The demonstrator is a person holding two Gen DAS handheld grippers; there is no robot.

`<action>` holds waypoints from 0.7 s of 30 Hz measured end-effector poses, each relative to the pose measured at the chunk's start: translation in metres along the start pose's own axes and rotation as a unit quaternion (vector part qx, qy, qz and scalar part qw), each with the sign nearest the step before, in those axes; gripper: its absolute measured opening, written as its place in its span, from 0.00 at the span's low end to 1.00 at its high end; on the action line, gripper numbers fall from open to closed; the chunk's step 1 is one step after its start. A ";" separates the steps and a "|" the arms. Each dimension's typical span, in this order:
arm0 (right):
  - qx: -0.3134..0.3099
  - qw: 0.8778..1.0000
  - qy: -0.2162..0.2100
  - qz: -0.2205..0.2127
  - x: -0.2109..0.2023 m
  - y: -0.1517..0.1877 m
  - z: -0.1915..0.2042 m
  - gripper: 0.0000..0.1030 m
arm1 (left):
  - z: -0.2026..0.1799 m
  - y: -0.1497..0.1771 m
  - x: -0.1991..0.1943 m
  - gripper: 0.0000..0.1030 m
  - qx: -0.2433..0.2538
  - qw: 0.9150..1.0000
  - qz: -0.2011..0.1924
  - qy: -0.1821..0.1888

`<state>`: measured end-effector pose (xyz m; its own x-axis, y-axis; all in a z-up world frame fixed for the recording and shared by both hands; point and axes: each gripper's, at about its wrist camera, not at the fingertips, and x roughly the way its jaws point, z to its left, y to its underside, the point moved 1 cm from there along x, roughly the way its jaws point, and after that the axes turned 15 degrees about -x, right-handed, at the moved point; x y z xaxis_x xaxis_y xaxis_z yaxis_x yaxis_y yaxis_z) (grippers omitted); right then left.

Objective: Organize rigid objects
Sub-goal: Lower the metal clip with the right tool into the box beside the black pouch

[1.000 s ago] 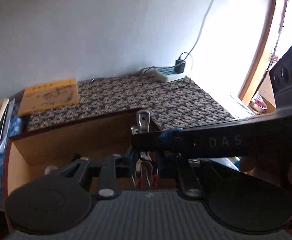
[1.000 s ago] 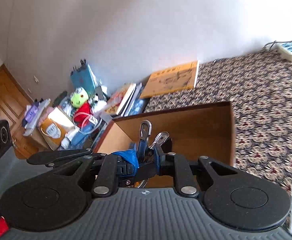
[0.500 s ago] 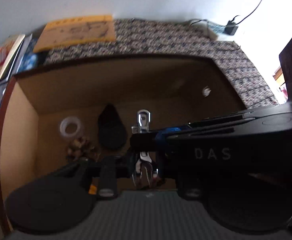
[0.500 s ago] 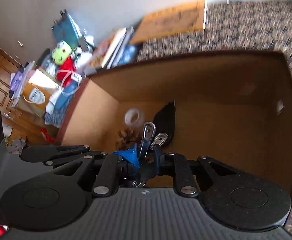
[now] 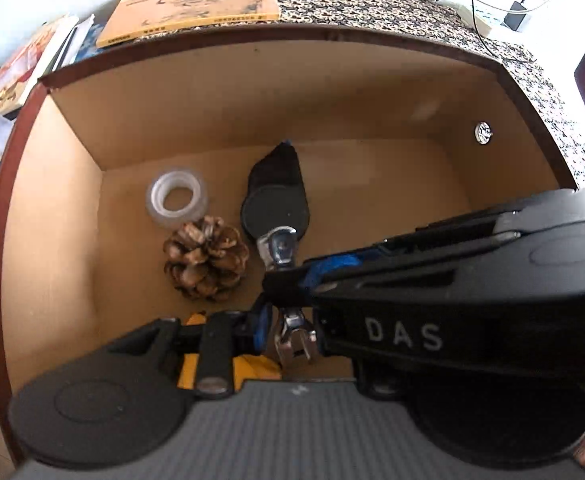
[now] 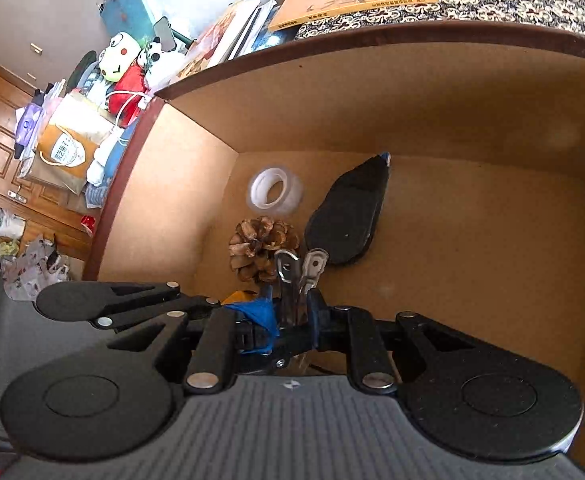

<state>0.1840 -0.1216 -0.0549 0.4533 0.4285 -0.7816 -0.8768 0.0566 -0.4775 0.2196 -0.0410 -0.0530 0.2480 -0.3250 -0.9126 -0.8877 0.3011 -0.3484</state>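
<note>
You have both grippers tipped down into the open wooden box point(image 5: 64, 208), and both are clenched on the same metal clamp point(image 6: 301, 280). In your right wrist view the right gripper point(image 6: 292, 320) pinches the clamp's body between its blue-padded fingers, and the two silver handles stick up past the fingertips, side by side. In your left wrist view the left gripper point(image 5: 288, 332) holds the lower, jaw end of the clamp, while the right gripper's black body crosses in from the right and closes on it just above your left fingertips, with one silver handle showing beyond it.

The clamp hangs in the grippers over the box floor; whether it touches the floor you cannot tell from either view. Directly beyond its handles lies a black teardrop-shaped case point(image 5: 274, 196), flat on the floor with its pointed end toward the back wall. Just to the left of the clamp sits a pine cone point(image 5: 206, 258), and beyond the pine cone, near the back left corner, a roll of clear tape point(image 5: 176, 198) lies flat. Something yellow and black point(image 5: 252, 364) sits under your left gripper, mostly hidden by it.

Outside the box, a yellow book point(image 5: 196, 6) rests on the patterned cloth point(image 5: 392, 6) behind the back wall.
</note>
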 end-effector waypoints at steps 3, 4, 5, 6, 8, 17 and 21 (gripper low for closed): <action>-0.003 1.000 0.006 -0.006 -0.001 0.000 -0.003 0.01 | -0.002 0.001 -0.002 0.15 0.001 1.000 -0.016 -0.009; 0.000 1.000 0.008 -0.008 -0.001 0.000 -0.006 0.02 | -0.003 0.002 -0.003 0.15 0.003 1.000 -0.021 -0.012; 0.003 1.000 0.012 -0.009 -0.002 0.002 -0.009 0.03 | -0.004 0.003 -0.004 0.15 0.005 1.000 -0.026 -0.014; 0.005 1.000 0.017 -0.009 -0.002 0.003 -0.010 0.05 | -0.004 0.004 -0.005 0.15 0.006 0.999 -0.029 -0.016; 0.003 1.000 0.022 -0.009 -0.002 0.003 -0.010 0.05 | -0.004 0.006 -0.006 0.15 0.005 0.999 -0.034 -0.022; 0.015 0.999 0.035 -0.015 -0.004 0.005 -0.011 0.06 | -0.004 0.005 -0.005 0.16 -0.001 0.999 -0.042 -0.027; 0.017 0.999 0.041 -0.017 -0.004 0.005 -0.010 0.06 | -0.003 0.006 -0.007 0.19 -0.005 0.999 -0.046 -0.024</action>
<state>0.1795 -0.1321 -0.0586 0.4935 0.3505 -0.7960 -0.8649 0.1010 -0.4917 0.2116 -0.0394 -0.0485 0.3465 -0.3073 -0.8863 -0.8642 0.2629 -0.4290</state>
